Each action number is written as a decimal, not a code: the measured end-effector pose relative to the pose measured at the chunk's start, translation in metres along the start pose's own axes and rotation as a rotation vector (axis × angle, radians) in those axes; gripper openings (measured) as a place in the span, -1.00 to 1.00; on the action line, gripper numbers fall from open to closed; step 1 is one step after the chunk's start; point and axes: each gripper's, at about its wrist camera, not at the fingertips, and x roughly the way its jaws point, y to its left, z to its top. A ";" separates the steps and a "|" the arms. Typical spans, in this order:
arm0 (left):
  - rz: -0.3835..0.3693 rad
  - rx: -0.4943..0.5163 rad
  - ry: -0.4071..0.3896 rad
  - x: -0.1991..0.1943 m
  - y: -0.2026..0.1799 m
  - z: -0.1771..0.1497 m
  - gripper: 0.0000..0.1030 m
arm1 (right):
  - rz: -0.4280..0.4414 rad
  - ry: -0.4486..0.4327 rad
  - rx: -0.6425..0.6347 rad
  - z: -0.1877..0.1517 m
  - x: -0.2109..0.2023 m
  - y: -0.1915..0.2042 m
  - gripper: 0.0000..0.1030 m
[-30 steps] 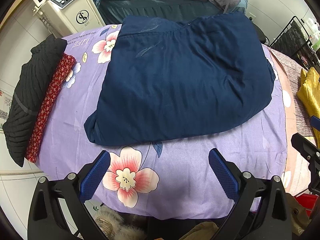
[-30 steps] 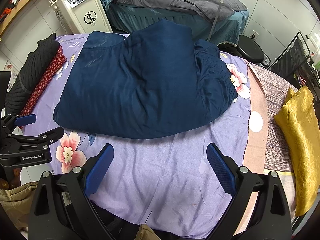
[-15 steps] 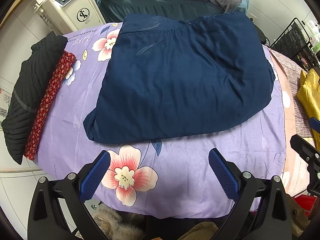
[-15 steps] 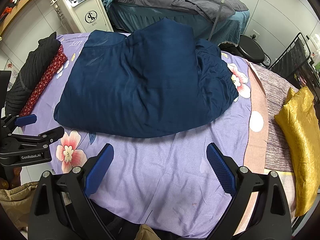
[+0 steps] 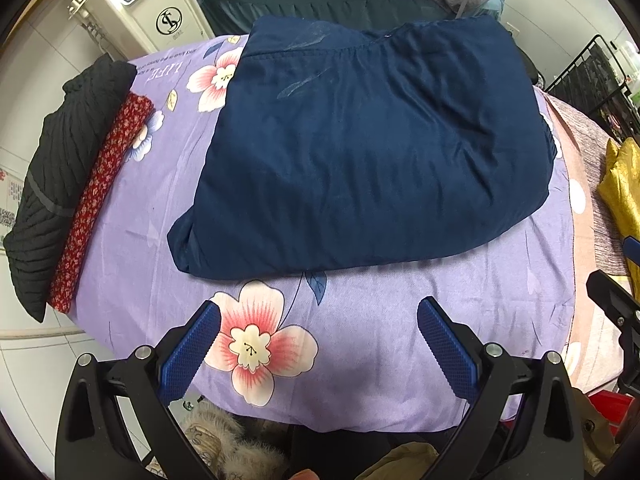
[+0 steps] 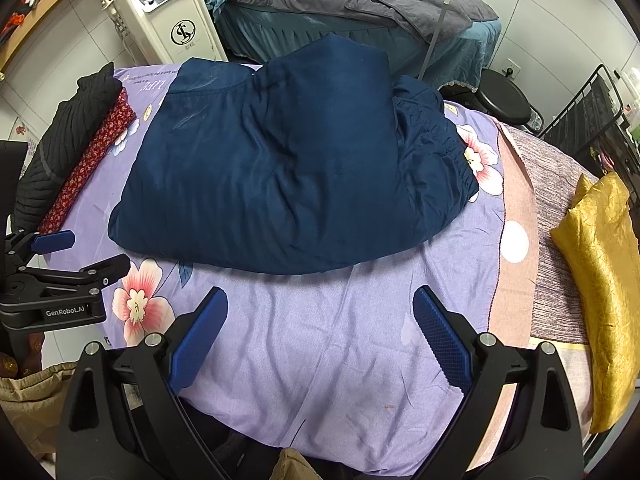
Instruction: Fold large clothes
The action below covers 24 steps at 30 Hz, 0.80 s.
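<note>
My left tongs (image 5: 318, 342) and right tongs (image 6: 320, 338) hang released, blue pads spread wide and holding nothing, above the near edge of a desk draped in a purple floral sheet (image 5: 360, 320). The navy garment (image 5: 372, 148) lies folded in a thick, rumpled bundle across the middle of the sheet, well apart from both tongs; in the right wrist view its gathered elastic edge (image 6: 448, 152) spills out on the right side, over a printed flower. Along the desk's left edge rest a folded black ribbed knit (image 5: 52, 168) and, touching it, a folded red floral cloth (image 5: 104, 184). To the right, a pink polka-dot cloth (image 6: 516, 216) and a grey-mauve striped fabric (image 6: 556, 216) cover the surface, with a gold satin piece (image 6: 604, 280) lying on top near the far right. Beyond the desk stand a cream machine (image 6: 168, 12) with dials and a bed (image 6: 360, 12) under a grey cover with a teal skirt.
</note>
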 end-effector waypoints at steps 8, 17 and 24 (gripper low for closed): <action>-0.008 -0.014 0.017 0.004 0.004 0.001 0.88 | 0.005 0.006 -0.004 0.001 0.003 -0.001 0.80; -0.006 -0.010 0.025 0.008 0.002 0.003 0.88 | 0.013 0.019 -0.010 0.005 0.008 -0.003 0.80; -0.027 -0.039 0.075 0.021 0.008 0.002 0.88 | 0.077 0.016 -0.067 0.013 0.017 0.000 0.80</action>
